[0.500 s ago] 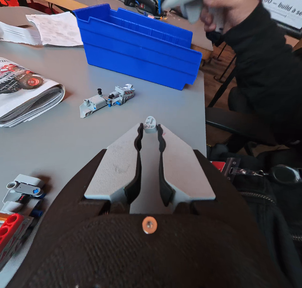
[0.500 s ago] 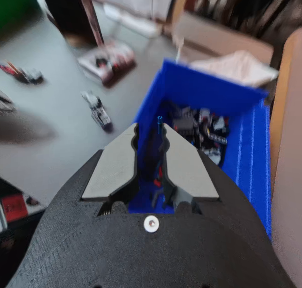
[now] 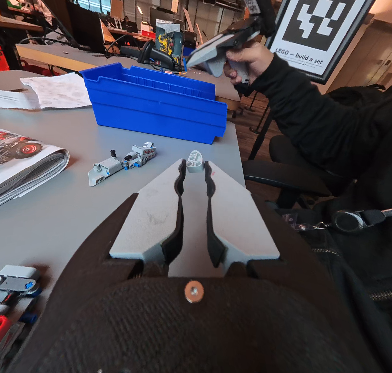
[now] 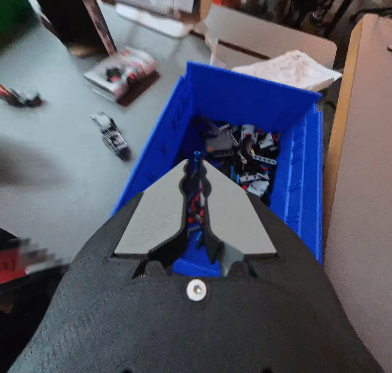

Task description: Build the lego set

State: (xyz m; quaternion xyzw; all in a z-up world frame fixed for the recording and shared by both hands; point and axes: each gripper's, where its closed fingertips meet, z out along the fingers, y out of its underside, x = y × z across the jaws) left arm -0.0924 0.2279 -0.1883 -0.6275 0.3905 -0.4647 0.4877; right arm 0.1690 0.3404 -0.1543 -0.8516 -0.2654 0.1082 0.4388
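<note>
The left gripper [image 3: 194,165] is low over the grey table [image 3: 63,214], its fingers closed on a small light-grey lego piece [image 3: 194,161] pinched at the very tips. Just left of it on the table lies a grey partial lego assembly [image 3: 123,164], well clear of the fingers. Behind both stands the blue bin [image 3: 157,108], and a folded instruction booklet [image 3: 27,165] lies at the table's left side.

The right gripper [image 4: 195,164] is held by a hand [image 3: 246,63] above the bin [image 4: 301,151], which holds a heap of loose lego parts [image 4: 244,151]. Its fingers clamp a thin blue lego pin [image 4: 196,158] that sticks out past the tips; this view is blurred, so the pin's exact shape is hard to make out.
</note>
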